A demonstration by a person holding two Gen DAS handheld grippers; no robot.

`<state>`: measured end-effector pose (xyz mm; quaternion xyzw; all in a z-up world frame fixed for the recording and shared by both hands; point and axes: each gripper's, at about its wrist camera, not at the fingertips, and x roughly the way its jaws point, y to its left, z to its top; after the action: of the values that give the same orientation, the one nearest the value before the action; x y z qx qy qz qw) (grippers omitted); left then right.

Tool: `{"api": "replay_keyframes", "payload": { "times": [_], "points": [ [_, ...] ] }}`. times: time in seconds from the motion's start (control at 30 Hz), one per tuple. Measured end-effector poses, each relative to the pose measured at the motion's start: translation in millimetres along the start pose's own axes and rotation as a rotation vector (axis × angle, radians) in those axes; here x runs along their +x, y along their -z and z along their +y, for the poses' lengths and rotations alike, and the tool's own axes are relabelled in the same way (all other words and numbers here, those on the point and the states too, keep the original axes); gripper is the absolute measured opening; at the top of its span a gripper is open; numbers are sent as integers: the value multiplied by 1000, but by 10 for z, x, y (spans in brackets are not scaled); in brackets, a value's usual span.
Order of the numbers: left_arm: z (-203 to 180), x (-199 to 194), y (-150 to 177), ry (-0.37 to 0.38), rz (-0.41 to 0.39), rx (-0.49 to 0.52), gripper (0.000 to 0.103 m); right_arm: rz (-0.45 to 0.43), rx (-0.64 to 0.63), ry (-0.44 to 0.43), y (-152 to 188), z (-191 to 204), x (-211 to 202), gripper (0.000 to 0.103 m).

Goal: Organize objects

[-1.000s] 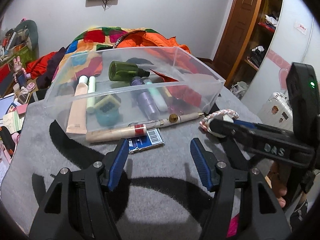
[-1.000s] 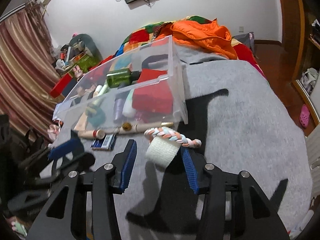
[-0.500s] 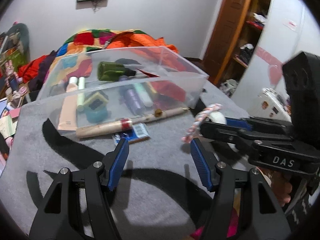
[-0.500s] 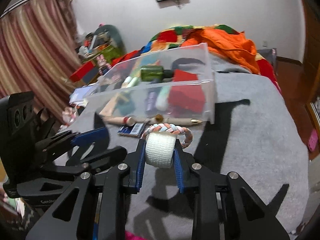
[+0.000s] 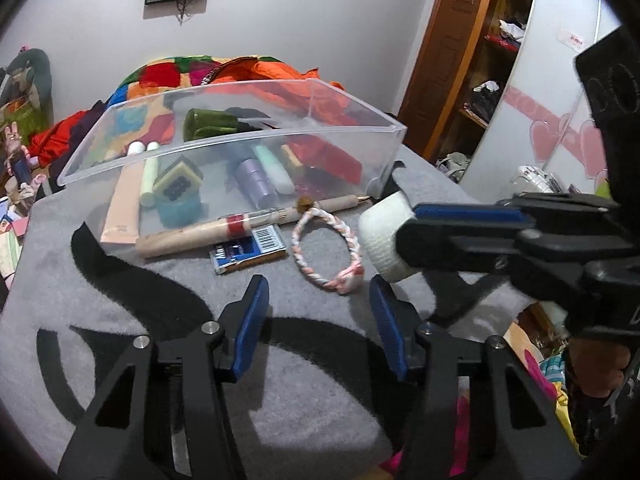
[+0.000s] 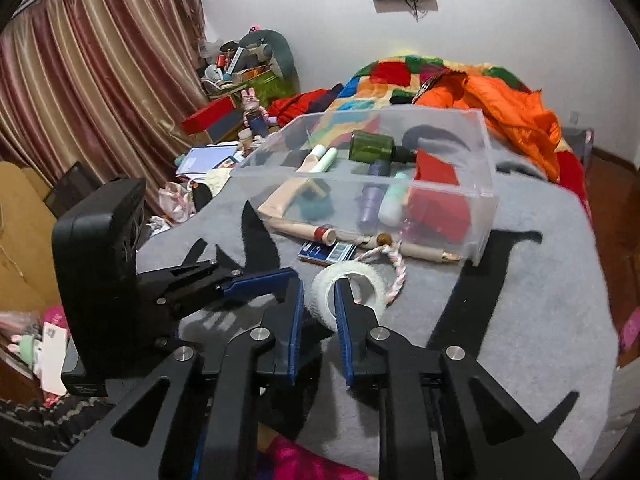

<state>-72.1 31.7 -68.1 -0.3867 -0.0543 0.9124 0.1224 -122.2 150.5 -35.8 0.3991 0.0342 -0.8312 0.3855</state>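
My right gripper is shut on a white tape roll, pinching one side of its ring and holding it above the grey rug; the roll also shows in the left wrist view. A pink-and-white braided ring lies on the rug in front of a clear plastic bin that holds bottles and tubes. A long beige pen and a blue card lie against the bin's front. My left gripper is open and empty, just short of the braided ring.
A bed with a colourful quilt and an orange jacket lies behind the bin. Cluttered shelves and curtains stand to the left. A wooden door and a wardrobe stand to the right. The grey rug has black markings.
My right gripper closed on the tape roll and lifted it off the braided ring, which now lies flat on the rug. Both grippers shifted relative to the bin.
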Motion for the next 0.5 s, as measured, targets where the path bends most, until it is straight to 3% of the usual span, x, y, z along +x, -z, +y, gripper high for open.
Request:
{"api": "replay_keyframes", "payload": {
  "times": [0.17,0.33,0.4,0.47,0.5],
  "points": [
    [44,17,-20,20,18,-23,52,-27,30,29,20,-81,-93,14],
    [-55,101,-17,16,47,6,52,-16,51,134,100,-257,-60,15],
    [-73,145,-11,7,62,10,52,2,64,129,134,-315,-29,20],
    [-79,191,-16,-3,76,9,52,14,80,127,175,-366,1,39],
    [-80,214,-28,-9,81,5,52,7,82,142,195,-379,9,43]
  ]
}}
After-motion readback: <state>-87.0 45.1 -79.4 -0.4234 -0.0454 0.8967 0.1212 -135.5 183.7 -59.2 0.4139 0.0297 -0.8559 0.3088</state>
